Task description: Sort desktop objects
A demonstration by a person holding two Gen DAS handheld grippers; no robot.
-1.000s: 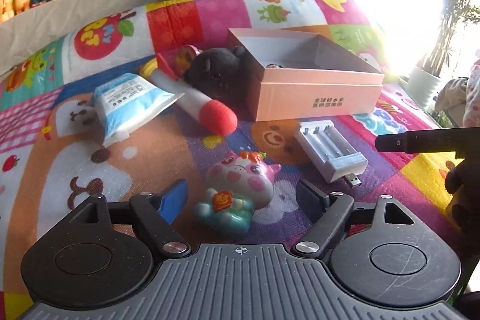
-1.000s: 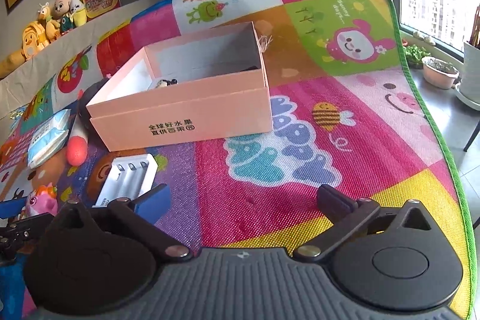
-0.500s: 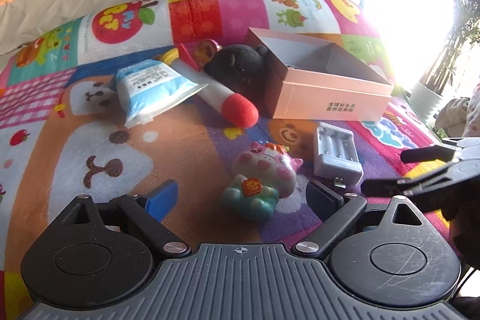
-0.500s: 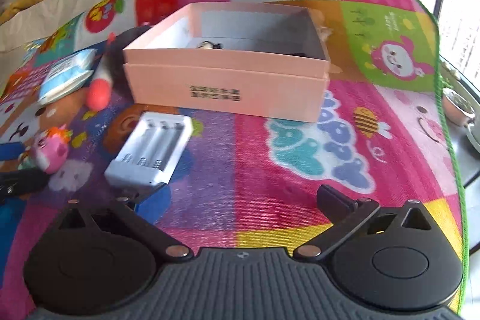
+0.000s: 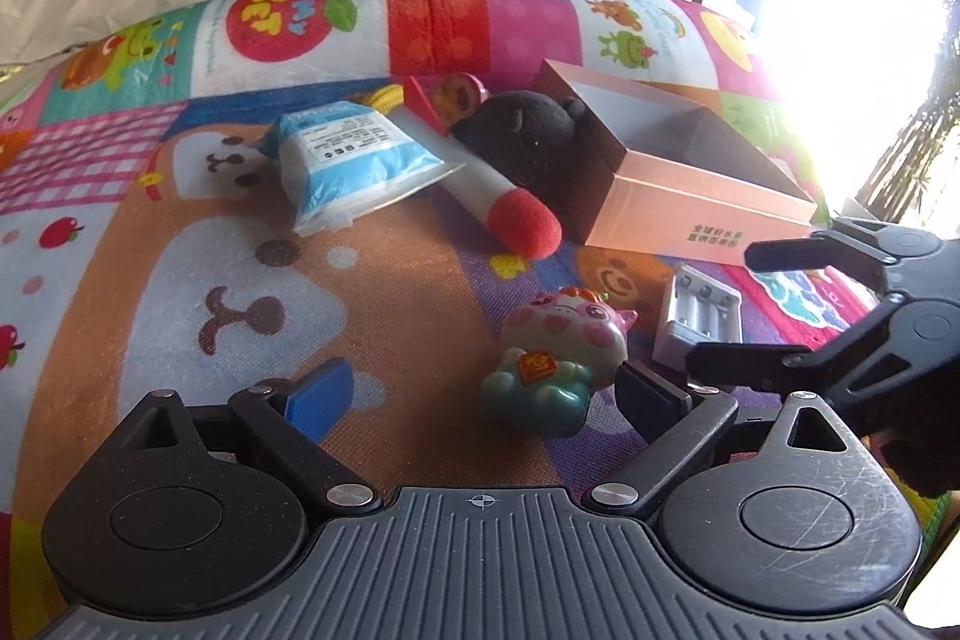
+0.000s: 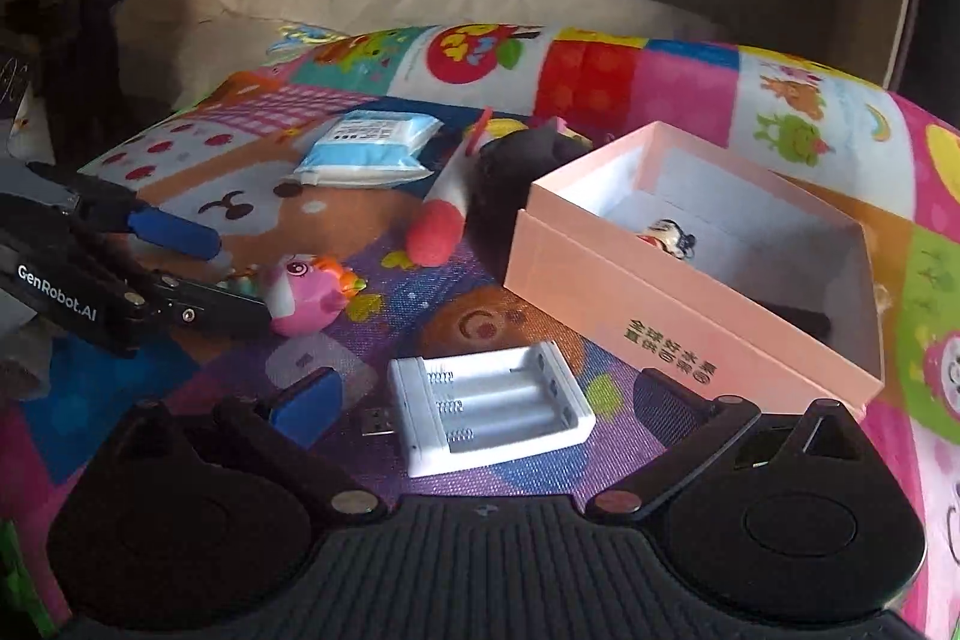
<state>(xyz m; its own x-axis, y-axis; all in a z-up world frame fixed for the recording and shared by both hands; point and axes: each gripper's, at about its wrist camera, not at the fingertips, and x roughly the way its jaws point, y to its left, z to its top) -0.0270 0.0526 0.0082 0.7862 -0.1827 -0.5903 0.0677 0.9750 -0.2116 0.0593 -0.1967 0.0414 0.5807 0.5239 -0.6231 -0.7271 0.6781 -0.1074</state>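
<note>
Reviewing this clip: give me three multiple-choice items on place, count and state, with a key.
1. The white plastic battery charger lies:
A. inside the pink cardboard box
B. on the mat in front of that box
C. on the blue-and-white wipes pack

2. How many slots has the charger?
A. one
B. three
C. six

3. The right claw is:
A. open, nothing gripped
B. shut on the red-tipped toy marker
C. shut on the pink pig toy

Key: 1 B, it sits on the mat below the box's printed side. 2 B, three spring bays show. 3 A, its fingers stand wide either side of the charger.
</note>
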